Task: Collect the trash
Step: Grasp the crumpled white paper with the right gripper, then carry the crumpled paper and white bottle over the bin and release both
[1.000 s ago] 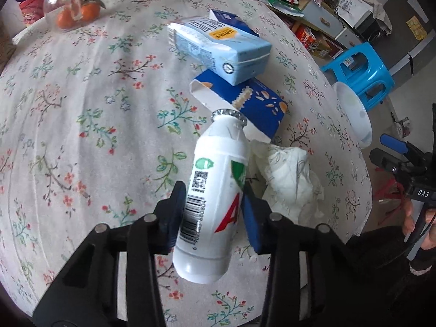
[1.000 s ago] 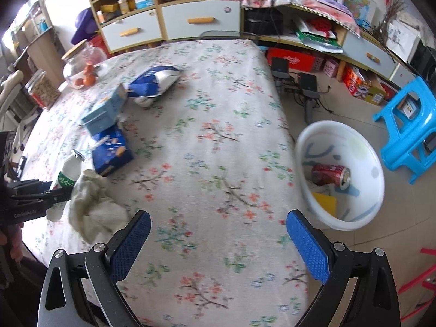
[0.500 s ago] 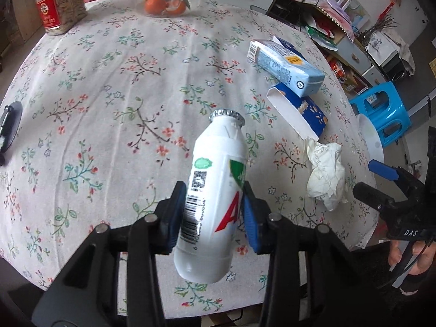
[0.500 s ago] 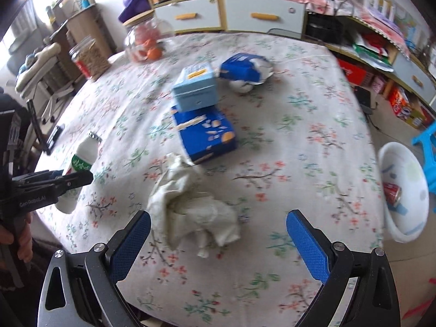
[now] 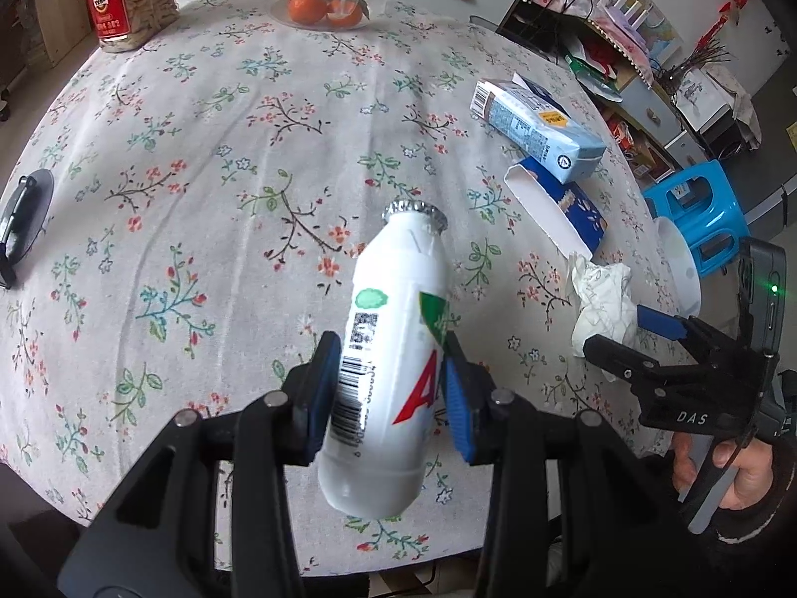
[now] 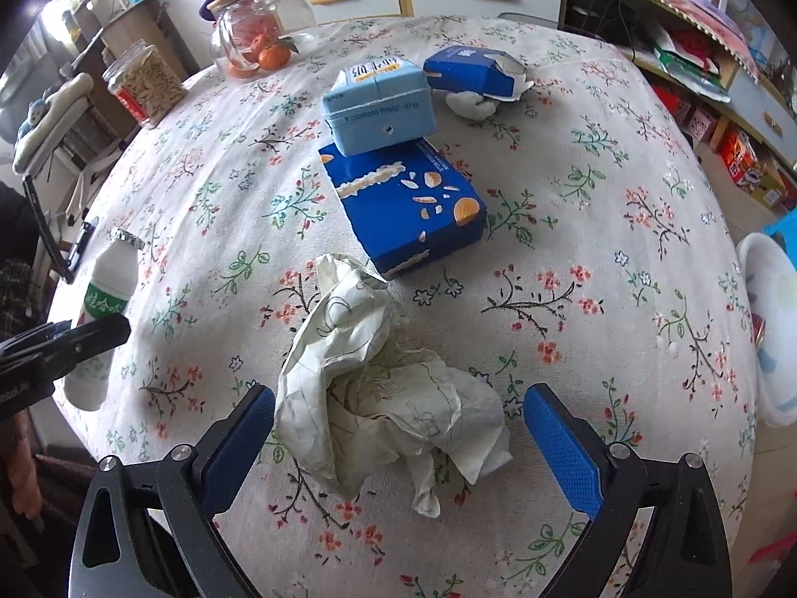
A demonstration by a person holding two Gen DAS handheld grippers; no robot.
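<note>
Both tools are black linkage frames with silver rivets and textured blue finger pads (image 6: 560, 443). The right tool (image 5: 647, 336) bears white "DAS" lettering and a grey handle; a green light glows on its black camera unit. The hand (image 5: 742, 473) wears a dark sleeve.

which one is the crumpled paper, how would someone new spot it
On the floral tablecloth, look near the table's front edge, just in front of the dark blue snack box. The crumpled paper lies there: pale, wrinkled and shapeless, while its neighbours are boxy cartons.
</note>
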